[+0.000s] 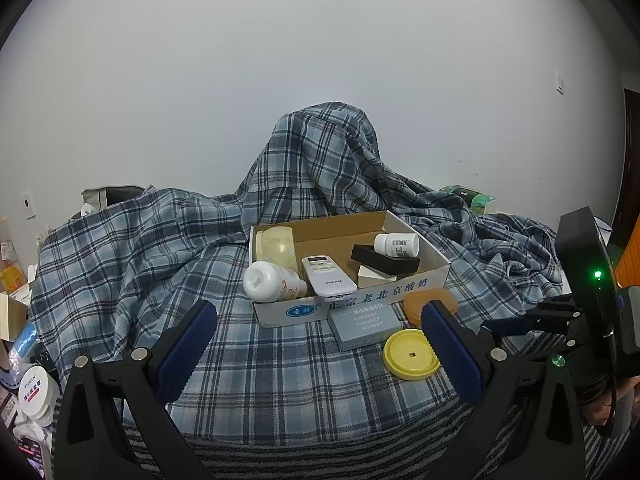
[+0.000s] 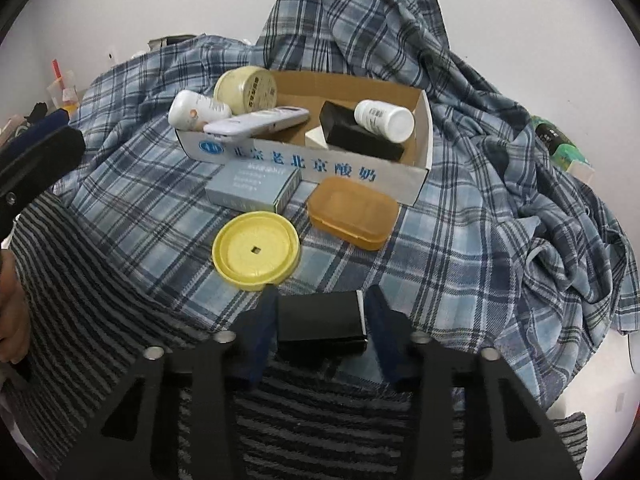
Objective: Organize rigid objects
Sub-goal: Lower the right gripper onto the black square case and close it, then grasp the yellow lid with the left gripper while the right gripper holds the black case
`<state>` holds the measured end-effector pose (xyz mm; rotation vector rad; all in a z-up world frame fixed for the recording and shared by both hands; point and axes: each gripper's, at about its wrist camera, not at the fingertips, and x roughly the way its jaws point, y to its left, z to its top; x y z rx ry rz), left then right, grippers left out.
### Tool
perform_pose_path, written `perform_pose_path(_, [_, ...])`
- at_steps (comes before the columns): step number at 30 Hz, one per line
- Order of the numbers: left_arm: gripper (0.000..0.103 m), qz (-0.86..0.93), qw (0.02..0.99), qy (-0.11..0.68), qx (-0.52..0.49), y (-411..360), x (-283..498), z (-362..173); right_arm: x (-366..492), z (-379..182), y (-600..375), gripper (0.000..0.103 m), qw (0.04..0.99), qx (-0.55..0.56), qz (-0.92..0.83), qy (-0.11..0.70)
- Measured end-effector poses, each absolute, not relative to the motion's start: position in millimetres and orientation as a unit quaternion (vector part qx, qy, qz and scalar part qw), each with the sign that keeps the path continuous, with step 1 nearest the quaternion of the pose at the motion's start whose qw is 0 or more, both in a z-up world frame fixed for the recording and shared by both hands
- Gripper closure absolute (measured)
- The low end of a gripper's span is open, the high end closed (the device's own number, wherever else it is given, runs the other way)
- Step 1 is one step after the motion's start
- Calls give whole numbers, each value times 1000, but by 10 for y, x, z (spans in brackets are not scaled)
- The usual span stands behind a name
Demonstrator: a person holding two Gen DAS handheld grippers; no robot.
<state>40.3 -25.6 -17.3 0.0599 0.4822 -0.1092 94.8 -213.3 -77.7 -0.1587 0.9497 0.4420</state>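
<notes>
A cardboard box (image 1: 436, 270) (image 2: 425, 136) sits on a plaid cloth. It holds a white remote (image 1: 328, 274) (image 2: 260, 120), white bottles (image 1: 270, 280) (image 1: 397, 245) (image 2: 384, 118), a cream jar (image 2: 246, 90) and a long black box (image 1: 384, 260) (image 2: 360, 136). In front lie a grey carton (image 1: 364, 326) (image 2: 254, 186), a yellow lid (image 1: 410, 354) (image 2: 256, 250) and an orange case (image 1: 416, 306) (image 2: 352, 212). My left gripper (image 1: 320, 340) is open and empty above the cloth. My right gripper (image 2: 322, 316) is shut on a small black box (image 2: 322, 326).
The plaid cloth (image 1: 140, 248) is heaped high behind the box. A striped cloth (image 2: 92, 280) covers the near edge. Jars and clutter (image 1: 34, 392) stand at the far left. A green pack (image 1: 474, 198) lies at the back right.
</notes>
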Motion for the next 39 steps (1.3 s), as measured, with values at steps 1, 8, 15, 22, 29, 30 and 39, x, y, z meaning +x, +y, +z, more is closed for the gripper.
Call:
perform_pose_path(1, [0, -54, 969, 239, 30, -250, 403, -173, 943, -776, -2132, 61, 863, -76, 211, 452])
perform_pose_path(8, [0, -54, 969, 239, 30, -250, 410, -174, 864, -636, -2244, 62, 885, -54, 215, 409])
perform_pose_path(15, [0, -53, 969, 238, 32, -266, 405, -177, 778, -411, -2468, 61, 919, -2, 201, 340])
perform_pose_path(22, [0, -44, 962, 264, 48, -291, 489, -219, 838, -346, -2614, 61, 935, 7, 143, 323])
perform_pose_path(29, [0, -145, 916, 369, 58, -376, 760, -378, 917, -410, -2677, 61, 928, 22, 141, 345])
perform_pose_path(30, [0, -157, 911, 376, 62, -406, 782, -396, 913, -406, -2679, 61, 928, 22, 142, 344])
perform_pose_path(39, [16, -246, 849, 458, 95, -779, 1170, -641, 909, -426, -2659, 61, 925, 16, 143, 351])
